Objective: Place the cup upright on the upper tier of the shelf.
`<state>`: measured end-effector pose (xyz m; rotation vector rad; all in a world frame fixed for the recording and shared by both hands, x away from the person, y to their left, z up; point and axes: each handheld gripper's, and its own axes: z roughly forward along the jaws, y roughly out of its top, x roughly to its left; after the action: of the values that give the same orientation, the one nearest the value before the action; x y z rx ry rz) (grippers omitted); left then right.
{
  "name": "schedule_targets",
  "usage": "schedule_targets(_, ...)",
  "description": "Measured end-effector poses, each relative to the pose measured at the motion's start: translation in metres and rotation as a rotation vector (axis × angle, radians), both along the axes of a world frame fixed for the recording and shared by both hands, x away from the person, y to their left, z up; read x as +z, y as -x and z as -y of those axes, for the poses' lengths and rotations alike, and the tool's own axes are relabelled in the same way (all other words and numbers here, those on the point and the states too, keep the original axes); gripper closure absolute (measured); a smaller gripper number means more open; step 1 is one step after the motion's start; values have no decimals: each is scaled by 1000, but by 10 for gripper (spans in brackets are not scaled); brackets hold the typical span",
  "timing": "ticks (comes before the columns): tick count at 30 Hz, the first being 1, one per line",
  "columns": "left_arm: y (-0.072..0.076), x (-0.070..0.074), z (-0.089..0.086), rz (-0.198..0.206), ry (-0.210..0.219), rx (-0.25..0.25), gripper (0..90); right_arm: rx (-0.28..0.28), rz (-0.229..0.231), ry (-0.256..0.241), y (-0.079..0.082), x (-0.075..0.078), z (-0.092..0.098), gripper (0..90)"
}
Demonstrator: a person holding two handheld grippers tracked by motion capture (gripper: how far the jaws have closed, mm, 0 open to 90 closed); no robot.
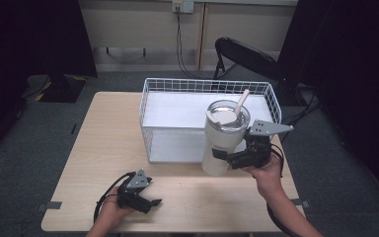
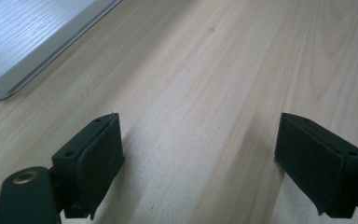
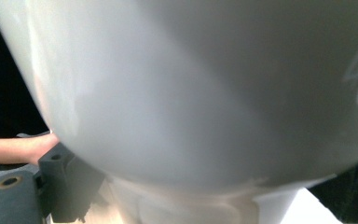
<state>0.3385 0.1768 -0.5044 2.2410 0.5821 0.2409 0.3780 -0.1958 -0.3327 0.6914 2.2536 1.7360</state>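
Now we are gripping the tumbler (image 1: 223, 136) in the right claw (image 1: 223, 157) near the tabletop's (image 1: 103, 143) right edge beside the wire basket (image 1: 153, 89), likely basket-bound, while the left claw (image 1: 150, 197) is resting wide open, empty.

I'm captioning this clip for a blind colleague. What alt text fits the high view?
A person's right gripper holds a tall white tumbler with a clear lid and straw, lifted at the near edge of a white wire basket on a light wooden table. The left gripper rests open near the table's front edge, holding nothing.
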Motion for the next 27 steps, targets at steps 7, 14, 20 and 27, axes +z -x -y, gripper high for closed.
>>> schedule_targets(7, 0, 0, 0, 0, 0, 0, 146, 3, -7, 16, -5, 11, 0, 94)
schedule_targets(14, 0, 0, 0, 0, 0, 0, 146, 7, -13, 12, -8, 18, -1, 94)
schedule_targets(20, 0, 0, 0, 0, 0, 0, 146, 3, -17, 14, -12, 30, 0, 94)
schedule_targets(27, 0, 0, 0, 0, 0, 0, 146, 1, -13, 28, -14, 45, 1, 94)
